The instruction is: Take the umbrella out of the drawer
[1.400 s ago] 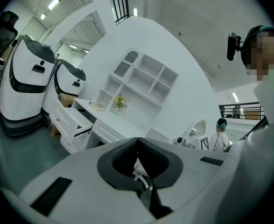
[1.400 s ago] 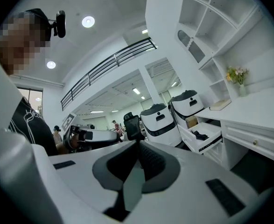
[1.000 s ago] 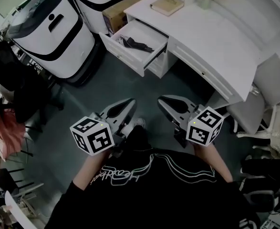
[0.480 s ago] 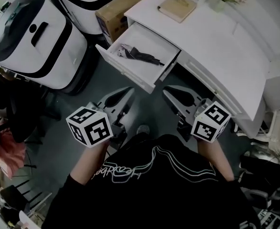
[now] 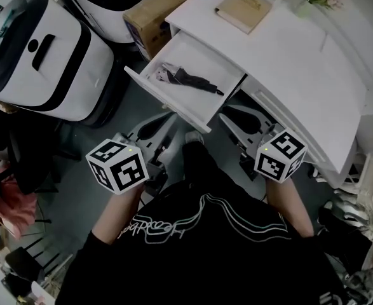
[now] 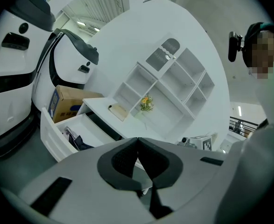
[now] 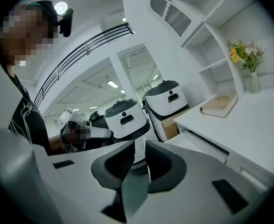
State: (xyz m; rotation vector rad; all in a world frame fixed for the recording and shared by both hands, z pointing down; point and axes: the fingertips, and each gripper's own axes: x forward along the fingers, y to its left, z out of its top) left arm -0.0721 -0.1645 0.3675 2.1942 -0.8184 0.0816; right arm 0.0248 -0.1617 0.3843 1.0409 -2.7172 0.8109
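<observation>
Just short of the open drawer's [image 5: 167,99] near front wall, the left gripper [image 5: 165,117] and the right gripper [image 5: 232,113] hang empty, jaws pressed together. Beyond them, a folded black umbrella [image 5: 189,79] lies slantwise on the drawer floor. One gripper should probably spread its jaws first, clear the wall, pinch the bundle's middle, and lift straight up.

The closed hand-held gripper [image 7: 139,146] hangs beside a desk [image 7: 249,121].

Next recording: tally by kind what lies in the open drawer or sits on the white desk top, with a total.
umbrella: 1
book: 1
vase of flowers: 1
Total: 3
</observation>
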